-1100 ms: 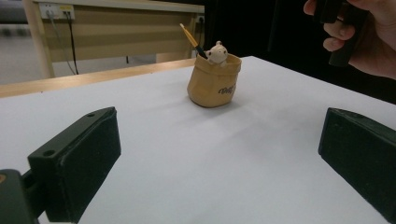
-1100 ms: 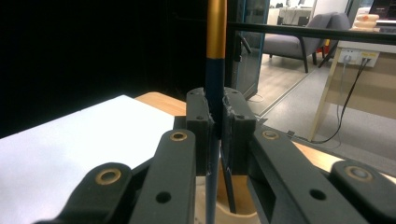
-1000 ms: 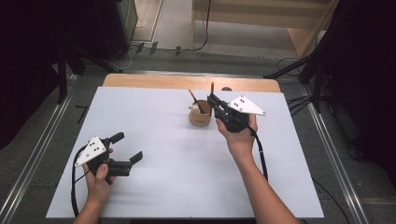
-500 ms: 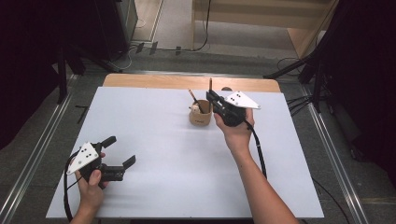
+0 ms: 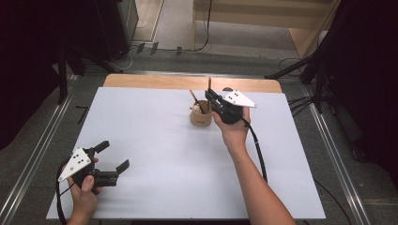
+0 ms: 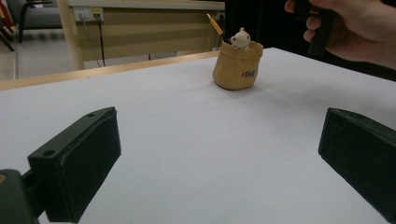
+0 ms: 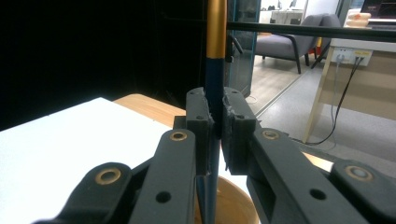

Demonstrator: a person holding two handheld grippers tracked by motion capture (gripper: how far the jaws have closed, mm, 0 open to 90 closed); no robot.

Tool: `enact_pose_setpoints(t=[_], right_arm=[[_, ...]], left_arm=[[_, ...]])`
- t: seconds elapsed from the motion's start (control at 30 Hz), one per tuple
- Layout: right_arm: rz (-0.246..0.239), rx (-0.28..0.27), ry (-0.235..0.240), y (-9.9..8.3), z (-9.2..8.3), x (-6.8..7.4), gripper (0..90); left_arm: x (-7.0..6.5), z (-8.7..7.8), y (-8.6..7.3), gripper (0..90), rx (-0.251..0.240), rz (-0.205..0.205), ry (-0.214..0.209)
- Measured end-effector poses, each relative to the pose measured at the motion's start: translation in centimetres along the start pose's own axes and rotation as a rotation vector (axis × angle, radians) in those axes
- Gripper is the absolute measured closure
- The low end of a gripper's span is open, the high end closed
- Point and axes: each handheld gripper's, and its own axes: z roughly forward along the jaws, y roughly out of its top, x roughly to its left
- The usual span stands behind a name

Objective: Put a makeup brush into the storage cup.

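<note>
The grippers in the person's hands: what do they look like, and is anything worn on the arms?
Each is a black handheld tool with two flat, blocky black jaws on hinged links with brass-coloured pins. The left gripper and the right gripper each carry a grey three-cornered plate dotted with small dark marks on top. A black cable trails from each. The forearms are bare: no sleeves or gloves.

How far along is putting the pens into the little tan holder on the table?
Looks done: one pencil leans in the tan holder. In hand: the right hand-held gripper is shut on a second, upright pen right above the holder's mouth. Left: lower it in and let go. The left hand-held gripper sits open, apart from them.
</note>
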Motion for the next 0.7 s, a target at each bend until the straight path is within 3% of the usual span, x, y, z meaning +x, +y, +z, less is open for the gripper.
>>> enact_pose_setpoints(t=[0.6,0.7], right_arm=[[0.028,0.073,-0.033,-2.9,1.2,-0.3,83.7],[0.03,0.081,-0.033,-3.1,1.1,-0.3,79.5]], left_arm=[[0.4,-0.2,0.0,0.0,-0.001,0.002,0.005],[0.4,-0.2,0.0,0.0,-0.006,0.001,0.002]])
